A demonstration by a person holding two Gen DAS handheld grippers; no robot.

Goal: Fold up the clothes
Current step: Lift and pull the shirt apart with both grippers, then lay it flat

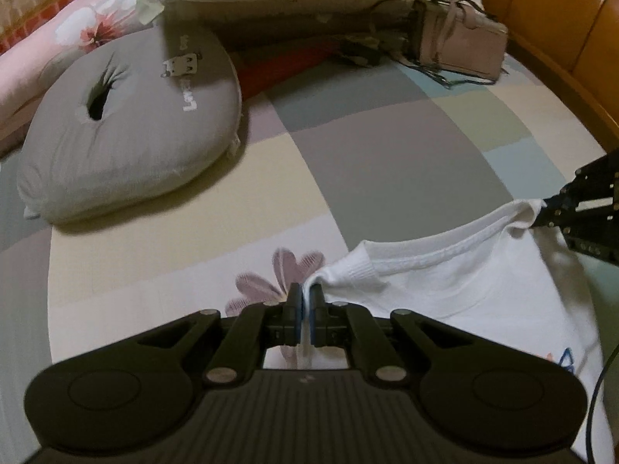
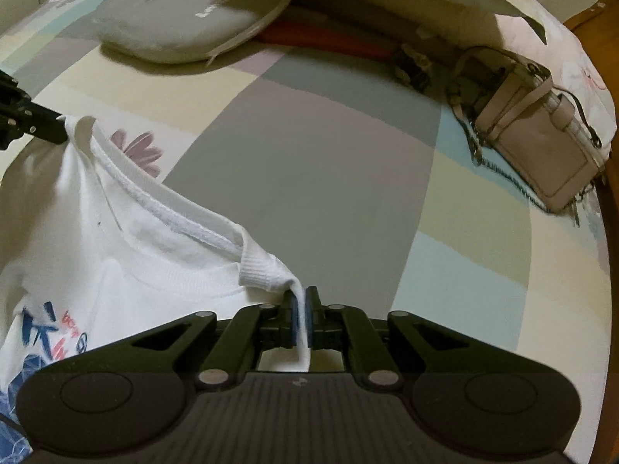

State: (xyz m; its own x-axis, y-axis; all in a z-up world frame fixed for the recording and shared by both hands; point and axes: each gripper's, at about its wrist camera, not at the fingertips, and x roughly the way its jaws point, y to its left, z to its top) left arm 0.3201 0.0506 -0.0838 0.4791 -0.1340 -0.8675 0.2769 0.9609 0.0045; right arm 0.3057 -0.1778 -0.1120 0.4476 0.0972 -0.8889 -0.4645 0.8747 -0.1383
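I have the left tongs point(image 1: 305, 301) clamped tight on a pinch of the white T-shirt point(image 1: 445, 290) just beside one end of its ribbed collar, the cloth squeezed between the blue pads. My right tongs point(image 2: 301, 305) are clamped the same way on the shirt point(image 2: 135, 263) at the other end of the collar, a fold of white fabric running down between the fingers. Between the two grips the neckline stretches in a shallow curve, and the shirt's body spreads below it over the bed point(image 1: 367, 154), whose sheet is patterned in pale blocks of grey, cream, lilac and light blue with a mauve flower print point(image 1: 278, 274) next to the left tongs. From the right wrist view I can see a blue and red printed design point(image 2: 50, 332) on the shirt's front, partly hidden by the tongs' body. Farther up the bed lies a grey pillow point(image 1: 131, 127) with a hole in its middle, well apart from the shirt. A pale pink handbag point(image 2: 541, 147) with straps rests near the far edge, beside a wooden bed frame point(image 1: 561, 31). A pink floral quilt point(image 1: 77, 31) is bunched behind the pillow.
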